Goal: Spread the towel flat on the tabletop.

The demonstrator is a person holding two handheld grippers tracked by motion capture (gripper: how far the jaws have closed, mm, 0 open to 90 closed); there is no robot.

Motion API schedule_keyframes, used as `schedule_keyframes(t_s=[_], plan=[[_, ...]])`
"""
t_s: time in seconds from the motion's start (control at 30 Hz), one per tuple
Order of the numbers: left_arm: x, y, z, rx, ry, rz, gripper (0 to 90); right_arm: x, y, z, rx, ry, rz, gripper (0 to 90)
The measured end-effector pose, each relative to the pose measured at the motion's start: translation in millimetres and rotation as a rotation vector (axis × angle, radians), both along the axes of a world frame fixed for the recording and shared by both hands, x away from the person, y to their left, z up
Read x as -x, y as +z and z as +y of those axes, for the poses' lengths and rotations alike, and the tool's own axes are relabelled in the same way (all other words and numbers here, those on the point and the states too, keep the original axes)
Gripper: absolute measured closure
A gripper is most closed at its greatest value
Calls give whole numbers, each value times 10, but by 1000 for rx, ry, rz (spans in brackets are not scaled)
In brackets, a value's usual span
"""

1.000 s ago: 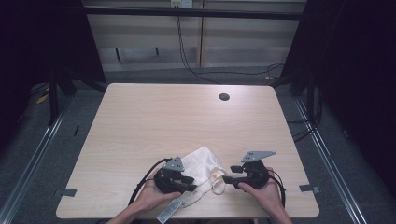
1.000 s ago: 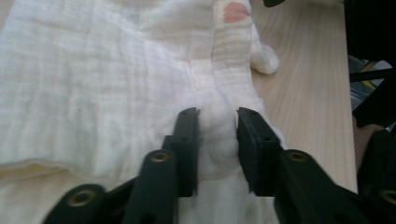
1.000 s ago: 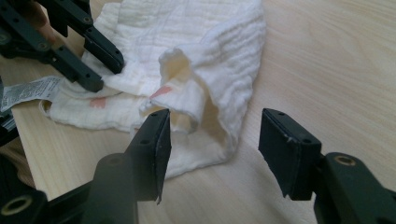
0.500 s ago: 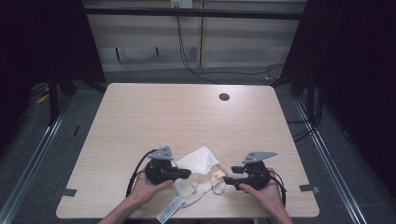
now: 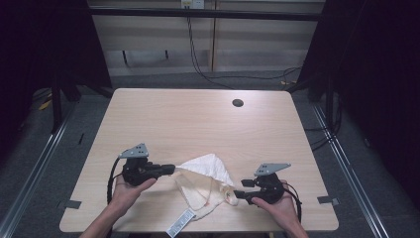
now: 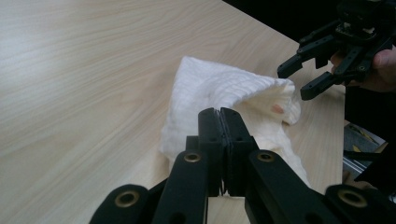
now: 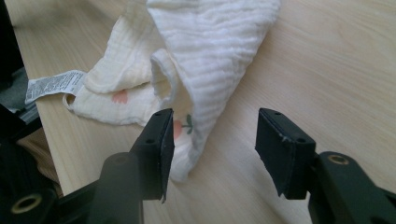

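Left gripper [image 5: 168,169]: jaws closed tight on the left edge of the cream cloth [image 5: 205,183], which is lifted and drawn outward, apparently for spreading. Cloth: crumpled at the table's [image 5: 198,124] near edge, between both grippers, label [image 5: 181,229] hanging over. Right gripper [image 5: 238,194]: jaws wide, just narrowing, cloth's right edge beside one pad, ungripped.

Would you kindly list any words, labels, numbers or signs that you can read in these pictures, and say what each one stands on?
White care label sewn to the cream muslin garment: lines of small print, too blurred to read.
The same label in the high view: too small to read.
Small pink flower prints on the garment: pictures, no lettering.
Light wooden table: no text.
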State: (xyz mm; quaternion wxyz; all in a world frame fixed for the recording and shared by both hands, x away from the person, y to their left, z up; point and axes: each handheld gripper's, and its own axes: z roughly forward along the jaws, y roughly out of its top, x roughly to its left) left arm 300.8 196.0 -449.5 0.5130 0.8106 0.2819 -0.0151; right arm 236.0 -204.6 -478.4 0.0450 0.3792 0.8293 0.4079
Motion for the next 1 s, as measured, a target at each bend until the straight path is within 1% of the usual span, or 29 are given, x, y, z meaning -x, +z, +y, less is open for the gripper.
schedule_keyframes(t_s=[0.03,0.1,0.13,0.2,0.23,0.27,0.3,0.33,0.47,0.57,0.6,0.63,0.67,0.7,0.73,0.77,0.8,0.83,0.9,0.93,1.0], plan=[[0,0,0,0,0,0,885,6,3,17,0,9,-9,494],[27,-19,94,-3,13,0,885,13,1,40,-14,27,-17,531],[35,-26,119,2,19,0,885,16,-6,51,-24,28,-13,544],[49,-57,168,34,28,13,885,22,-36,68,-43,37,-7,560],[52,-66,188,37,25,21,884,29,-60,73,-67,38,3,566],[56,-68,200,33,24,19,884,36,-78,83,-73,41,14,573],[56,-68,200,33,24,19,884,43,-87,98,-56,48,14,580],[53,-73,211,25,30,7,884,50,-95,108,-42,56,11,589],[22,-85,225,23,37,7,884,76,-111,108,-34,68,9,625],[25,-103,228,24,38,18,884,82,-131,102,-31,73,29,661],[21,-110,233,16,35,13,883,80,-138,110,-23,76,31,677],[23,-114,233,20,37,18,883,79,-131,116,-15,80,28,725],[20,-116,238,21,36,16,883,76,-121,114,-27,88,25,780],[19,-116,241,21,38,15,883,73,-100,107,-35,88,12,823],[17,-116,249,21,35,14,884,67,-74,97,-57,87,8,860],[16,-117,255,21,22,10,884,56,-46,85,-77,86,2,872],[14,-116,256,11,15,10,885,43,-19,73,-88,80,-13,878],[14,-116,256,11,15,10,885,33,9,57,-96,71,-21,880],[10,-112,265,19,22,12,885,11,64,21,-128,61,-37,882],[8,-103,272,18,20,7,885,8,99,7,-133,52,-47,883],[-1,-73,283,32,28,2,886,-2,163,-31,-153,45,-64,883]])
